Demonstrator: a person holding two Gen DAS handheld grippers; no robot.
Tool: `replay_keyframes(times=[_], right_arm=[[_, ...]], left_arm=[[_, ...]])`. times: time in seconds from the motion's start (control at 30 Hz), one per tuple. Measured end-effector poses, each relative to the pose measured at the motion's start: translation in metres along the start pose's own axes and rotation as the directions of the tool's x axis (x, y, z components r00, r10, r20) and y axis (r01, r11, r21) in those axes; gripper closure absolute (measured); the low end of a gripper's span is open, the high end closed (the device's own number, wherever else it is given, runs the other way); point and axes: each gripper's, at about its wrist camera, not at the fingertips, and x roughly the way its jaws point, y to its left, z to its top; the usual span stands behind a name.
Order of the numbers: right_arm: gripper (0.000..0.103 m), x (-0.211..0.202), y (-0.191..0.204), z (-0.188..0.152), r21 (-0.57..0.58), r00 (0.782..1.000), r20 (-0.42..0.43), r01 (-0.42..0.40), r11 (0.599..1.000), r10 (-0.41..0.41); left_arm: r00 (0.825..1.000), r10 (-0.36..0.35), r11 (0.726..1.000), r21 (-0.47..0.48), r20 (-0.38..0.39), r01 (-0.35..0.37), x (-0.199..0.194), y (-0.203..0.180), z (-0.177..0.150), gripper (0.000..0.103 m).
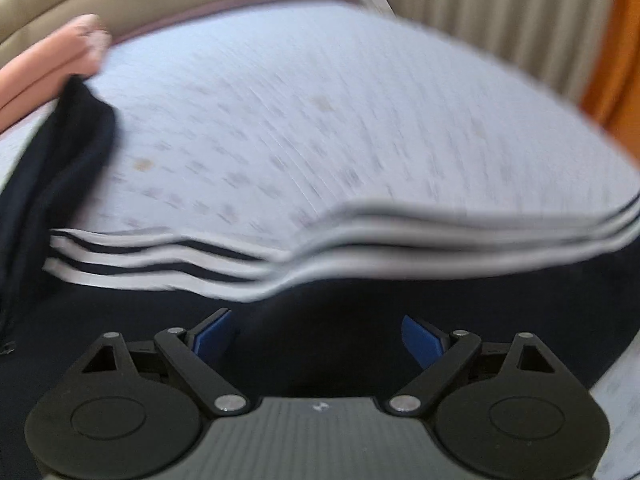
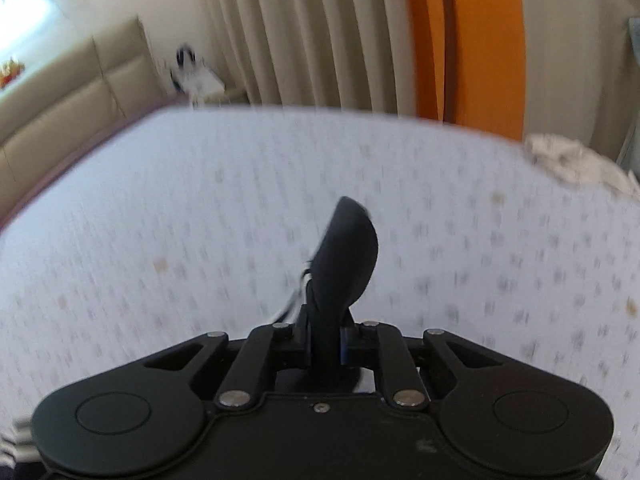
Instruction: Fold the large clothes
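Observation:
A dark navy garment [image 1: 320, 312] with three white stripes [image 1: 160, 264] lies on the bed's pale patterned sheet [image 1: 320, 120], filling the near part of the left wrist view. My left gripper [image 1: 318, 340] is open just above the navy cloth, its blue pads [image 1: 212, 332] spread wide with nothing between them. My right gripper [image 2: 326, 344] is shut on a bunched fold of the navy garment [image 2: 346, 256], which sticks up between the fingers above the sheet [image 2: 160, 220]. Both views are motion-blurred.
A pink folded cloth [image 1: 52, 68] lies at the far left of the bed. A beige padded headboard [image 2: 60, 112], pleated curtains [image 2: 312, 32] and an orange door [image 2: 480, 40] stand behind. A crumpled whitish cloth [image 2: 572, 160] sits at the bed's far right edge.

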Motion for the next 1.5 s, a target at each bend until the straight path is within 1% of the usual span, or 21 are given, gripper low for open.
replay_keyframes(times=[0.03,0.1,0.17,0.2,0.3,0.43,0.6,0.77,0.93,0.97,1.03,1.07,1.1,1.13,1.17,1.2,1.23,1.33,1.37,1.47,1.5], right_arm=[[0.088,0.006,0.001,-0.004,-0.01,1.0,-0.016,0.002,1.0,-0.002],[0.088,0.016,0.002,-0.006,-0.001,0.999,-0.037,0.005,1.0,-0.005],[0.087,0.013,0.003,0.0,0.007,0.999,-0.032,-0.005,1.0,0.006],[0.087,0.008,0.005,0.002,0.011,1.0,-0.024,-0.019,1.0,0.019],[0.087,-0.024,0.016,0.005,-0.004,0.997,0.015,-0.07,0.998,0.07],[0.086,-0.059,0.061,-0.008,-0.028,0.986,0.02,-0.167,0.986,0.167],[0.086,-0.111,0.157,-0.057,-0.124,0.936,-0.031,-0.35,0.928,0.349],[0.086,-0.171,0.269,-0.113,-0.187,0.829,-0.116,-0.559,0.808,0.547],[0.085,-0.211,0.367,-0.176,-0.113,0.699,-0.267,-0.706,0.699,0.663],[0.084,-0.218,0.382,-0.188,-0.121,0.689,-0.273,-0.717,0.686,0.672],[0.066,-0.229,0.419,-0.223,-0.19,0.676,-0.312,-0.732,0.654,0.667],[0.045,-0.227,0.432,-0.236,-0.208,0.66,-0.365,-0.745,0.633,0.656],[0.038,-0.223,0.441,-0.246,-0.206,0.625,-0.432,-0.77,0.603,0.651],[0.041,-0.222,0.446,-0.254,-0.189,0.583,-0.484,-0.798,0.573,0.653],[0.041,-0.222,0.444,-0.256,-0.18,0.567,-0.5,-0.807,0.562,0.654],[0.038,-0.224,0.439,-0.256,-0.187,0.575,-0.496,-0.803,0.566,0.651],[0.034,-0.223,0.432,-0.252,-0.205,0.602,-0.477,-0.784,0.585,0.64],[0.03,-0.206,0.401,-0.233,-0.257,0.731,-0.395,-0.67,0.697,0.557],[0.035,-0.2,0.388,-0.23,-0.281,0.777,-0.375,-0.615,0.737,0.506],[0.092,-0.171,0.37,-0.226,-0.358,0.877,-0.33,-0.458,0.814,0.348],[0.093,-0.165,0.362,-0.229,-0.377,0.898,-0.315,-0.414,0.829,0.306]], left_arm=[[0.999,0.038,0.999,0.036,0.001,-0.038,0.009,-0.008,-0.003,0.002],[0.996,0.079,0.996,0.04,0.039,-0.081,0.013,-0.011,-0.006,0.0],[0.998,0.049,0.999,-0.015,0.026,-0.049,0.009,-0.001,-0.002,0.007],[0.999,0.039,0.998,-0.041,0.035,-0.038,0.004,0.005,-0.001,0.019],[0.998,0.028,0.994,-0.108,0.062,-0.021,-0.02,0.028,-0.005,0.02],[0.996,0.013,0.984,-0.18,0.089,0.003,-0.065,0.071,-0.024,0.021],[0.995,0.044,0.956,-0.293,0.094,-0.015,-0.12,0.146,-0.065,0.023],[0.991,0.107,0.919,-0.389,0.074,-0.07,-0.163,0.223,-0.11,0.023],[0.981,0.188,0.886,-0.439,0.054,-0.145,-0.194,0.292,-0.147,0.023],[0.977,0.207,0.879,-0.449,0.049,-0.163,-0.199,0.305,-0.154,0.023],[0.968,0.247,0.854,-0.48,0.039,-0.198,-0.21,0.332,-0.169,0.023],[0.965,0.26,0.841,-0.499,0.032,-0.21,-0.215,0.346,-0.177,0.023],[0.963,0.267,0.829,-0.515,0.023,-0.217,-0.219,0.358,-0.186,0.023],[0.963,0.271,0.815,-0.535,0.013,-0.222,-0.221,0.371,-0.195,0.023],[0.963,0.269,0.804,-0.552,0.007,-0.221,-0.222,0.38,-0.202,0.023],[0.966,0.26,0.796,-0.566,0.001,-0.214,-0.222,0.388,-0.209,0.023],[0.971,0.241,0.792,-0.577,-0.003,-0.198,-0.22,0.396,-0.215,0.023],[0.987,0.158,0.797,-0.591,0.013,-0.12,-0.211,0.404,-0.222,0.023],[0.992,0.123,0.803,-0.59,0.03,-0.082,-0.207,0.404,-0.221,0.023],[0.997,0.009,0.816,-0.577,0.071,0.034,-0.19,0.398,-0.214,0.022],[0.996,-0.026,0.815,-0.576,0.08,0.068,-0.183,0.396,-0.21,0.022]])
